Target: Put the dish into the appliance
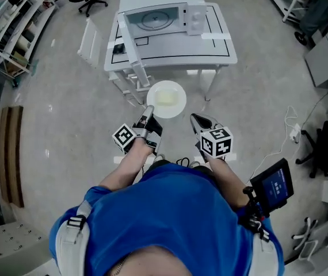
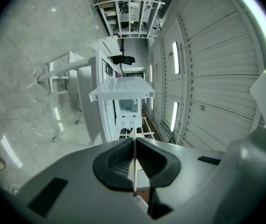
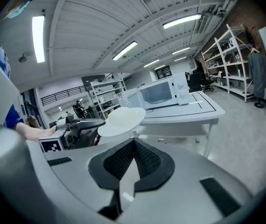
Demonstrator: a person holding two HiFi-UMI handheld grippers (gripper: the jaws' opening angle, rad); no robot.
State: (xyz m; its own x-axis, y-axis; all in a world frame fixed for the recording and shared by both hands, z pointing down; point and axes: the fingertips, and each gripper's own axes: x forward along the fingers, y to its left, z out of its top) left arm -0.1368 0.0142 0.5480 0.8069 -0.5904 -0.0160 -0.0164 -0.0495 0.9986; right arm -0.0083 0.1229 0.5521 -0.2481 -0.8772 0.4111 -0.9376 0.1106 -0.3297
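Left tongs (image 1: 149, 110) are pinching the dish (image 1: 166, 99) by its near rim, level, seemingly for sliding into the open microwave (image 1: 155, 19) ahead; my right tongs (image 1: 194, 118) are hanging closed, empty.

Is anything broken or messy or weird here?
Nothing looks spilled or broken. The only unusual sight is the plate hanging in mid-air, pinched by its rim in the left tongs, short of the open microwave.
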